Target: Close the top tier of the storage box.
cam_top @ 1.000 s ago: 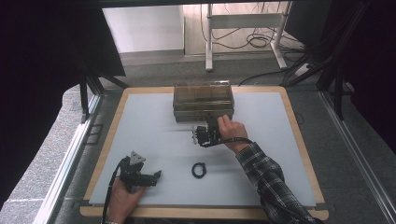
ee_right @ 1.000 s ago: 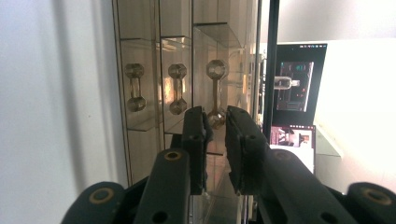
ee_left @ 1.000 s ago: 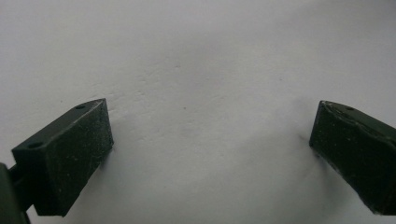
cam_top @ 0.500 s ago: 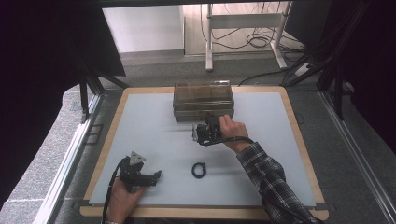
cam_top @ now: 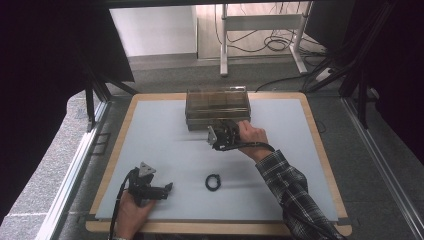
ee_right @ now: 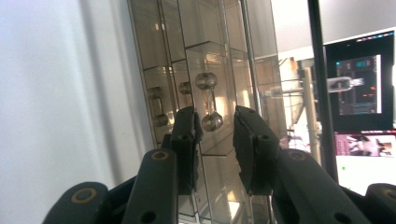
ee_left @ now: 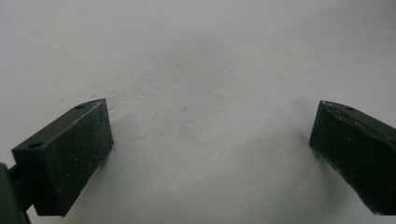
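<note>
Near the left front edge of the counter (cam_top: 160, 130), the left hand-held gripper (cam_top: 162, 189) rests on the white mat, jaws wide and empty. Right of it lies a small black ring (cam_top: 213, 182). Further right, the right hand-held gripper (cam_top: 216, 134) faces the clear drawer box (cam_top: 217, 106); its jaws have just been opening, now narrowly parted beside the drawer handle (ee_right: 208, 108) without pinching it. That suggests a release after working the drawer. Beyond the counter: grey floor, table legs and cables.
</note>
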The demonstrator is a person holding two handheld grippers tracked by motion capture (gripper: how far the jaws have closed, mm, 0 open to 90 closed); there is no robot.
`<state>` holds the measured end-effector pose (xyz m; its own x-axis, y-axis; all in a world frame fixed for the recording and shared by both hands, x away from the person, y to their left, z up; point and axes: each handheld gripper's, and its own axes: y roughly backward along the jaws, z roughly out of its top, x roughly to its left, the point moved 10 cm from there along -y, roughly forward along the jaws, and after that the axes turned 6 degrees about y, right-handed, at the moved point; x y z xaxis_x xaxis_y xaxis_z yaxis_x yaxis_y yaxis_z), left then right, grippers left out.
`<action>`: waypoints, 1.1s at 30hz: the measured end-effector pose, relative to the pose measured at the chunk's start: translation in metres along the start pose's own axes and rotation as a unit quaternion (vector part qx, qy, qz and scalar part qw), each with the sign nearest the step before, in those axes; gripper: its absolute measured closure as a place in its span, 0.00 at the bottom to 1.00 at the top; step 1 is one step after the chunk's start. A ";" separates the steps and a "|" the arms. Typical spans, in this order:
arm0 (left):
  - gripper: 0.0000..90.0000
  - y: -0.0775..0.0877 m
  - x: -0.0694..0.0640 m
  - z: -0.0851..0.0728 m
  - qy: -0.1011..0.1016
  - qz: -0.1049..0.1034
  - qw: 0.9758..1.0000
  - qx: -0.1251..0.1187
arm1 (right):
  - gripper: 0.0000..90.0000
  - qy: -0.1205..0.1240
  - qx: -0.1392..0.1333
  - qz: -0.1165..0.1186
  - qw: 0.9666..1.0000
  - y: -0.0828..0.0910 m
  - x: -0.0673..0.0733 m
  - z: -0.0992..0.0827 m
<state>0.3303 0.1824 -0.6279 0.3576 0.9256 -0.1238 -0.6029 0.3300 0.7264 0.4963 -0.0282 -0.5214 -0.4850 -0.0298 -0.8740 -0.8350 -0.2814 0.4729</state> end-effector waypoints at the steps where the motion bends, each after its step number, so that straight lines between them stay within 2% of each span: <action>1: 0.00 0.000 0.000 0.000 0.000 0.000 1.000 0.000 | 0.76 -0.003 -0.003 0.006 1.000 0.000 0.000 0.000; 8: 0.00 0.000 0.000 0.000 0.000 0.000 1.000 0.000 | 0.75 -0.013 -0.008 0.023 1.000 0.001 0.000 -0.001; 10: 0.00 0.000 0.000 0.000 0.000 0.000 1.000 0.000 | 0.74 -0.021 -0.014 0.036 0.999 0.002 -0.002 -0.001; 12: 0.00 0.000 0.000 0.000 0.000 0.000 1.000 0.000 | 0.73 -0.018 -0.015 0.041 0.999 0.002 -0.003 -0.002; 16: 0.00 0.000 0.000 0.000 0.000 0.000 1.000 0.000 | 0.71 -0.031 -0.023 0.061 0.997 0.003 -0.002 -0.002; 23: 0.00 0.000 0.000 0.000 0.000 0.000 1.000 0.000 | 0.71 -0.046 -0.031 0.081 0.995 0.003 -0.003 -0.002; 29: 0.00 0.000 0.000 0.000 0.000 0.000 1.000 0.000 | 0.68 -0.073 -0.052 0.122 0.988 0.004 -0.005 -0.002; 33: 0.00 0.000 0.000 0.000 0.000 0.000 1.000 0.000 | 0.68 -0.084 -0.057 0.134 0.986 0.004 -0.007 -0.003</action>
<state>0.3303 0.1824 -0.6279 0.3579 0.9255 -0.1243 -0.6026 0.3306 0.7264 0.4973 -0.0318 -0.5142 -0.7281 0.0396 -0.6843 -0.6414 -0.3915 0.6598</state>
